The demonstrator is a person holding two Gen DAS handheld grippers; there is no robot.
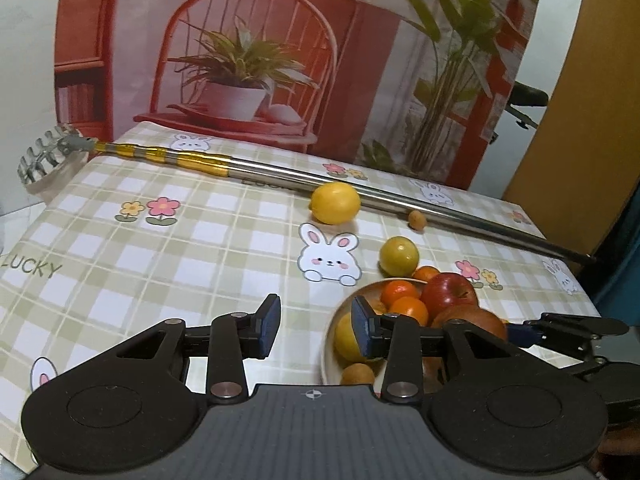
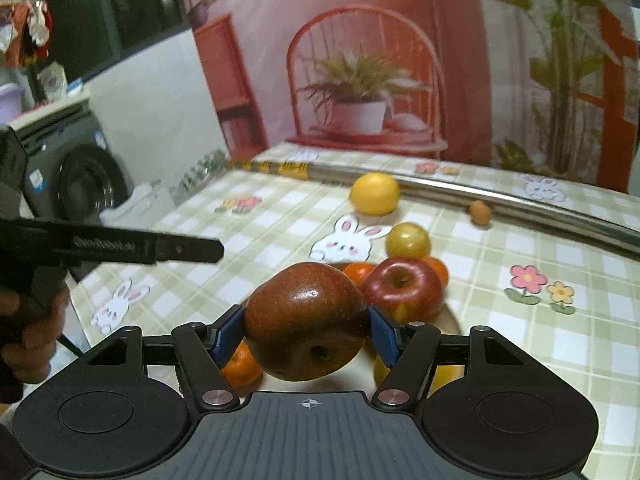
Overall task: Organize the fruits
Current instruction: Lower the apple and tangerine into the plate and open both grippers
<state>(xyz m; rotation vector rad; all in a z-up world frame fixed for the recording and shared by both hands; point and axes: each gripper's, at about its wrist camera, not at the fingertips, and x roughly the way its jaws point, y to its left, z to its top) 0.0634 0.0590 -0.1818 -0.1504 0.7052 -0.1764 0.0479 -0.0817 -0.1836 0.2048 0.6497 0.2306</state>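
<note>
1. Left wrist view, starting at the left: my left gripper [image 1: 314,326] hangs over the checked tablecloth [image 1: 160,248] with its jaws spread wide and nothing between them; its right finger reaches over the rim of the bowl.
2. Next to the right, the pale bowl [image 1: 329,354] holds a yellow fruit [image 1: 346,340] against its left wall, a small brown fruit [image 1: 357,374] at its near edge, mandarins [image 1: 404,300] at the back and a red apple [image 1: 450,290] behind them.
3. Outside the bowl, a yellow-green fruit [image 1: 399,256] lies just beyond the rim, a lemon [image 1: 335,203] lies farther back touching a long metal telescopic rod [image 1: 400,198], and a small brown longan-like fruit [image 1: 416,219] sits beside that rod.
4. At the far right of this view, I see my right gripper [image 1: 520,334] coming in from the side, its fingertips hidden behind the dark red apple [image 1: 472,316] it carries.
5. Right wrist view: my right gripper [image 2: 306,332] is clamped on that dark red apple [image 2: 306,320], the blue pads [image 2: 382,340] pressed to both its sides, holding it above the bowl [image 2: 450,320].
6. Under and beyond it I see a mandarin [image 2: 242,364], the red apple [image 2: 402,286] and more yellow fruit in the bowl.
</note>
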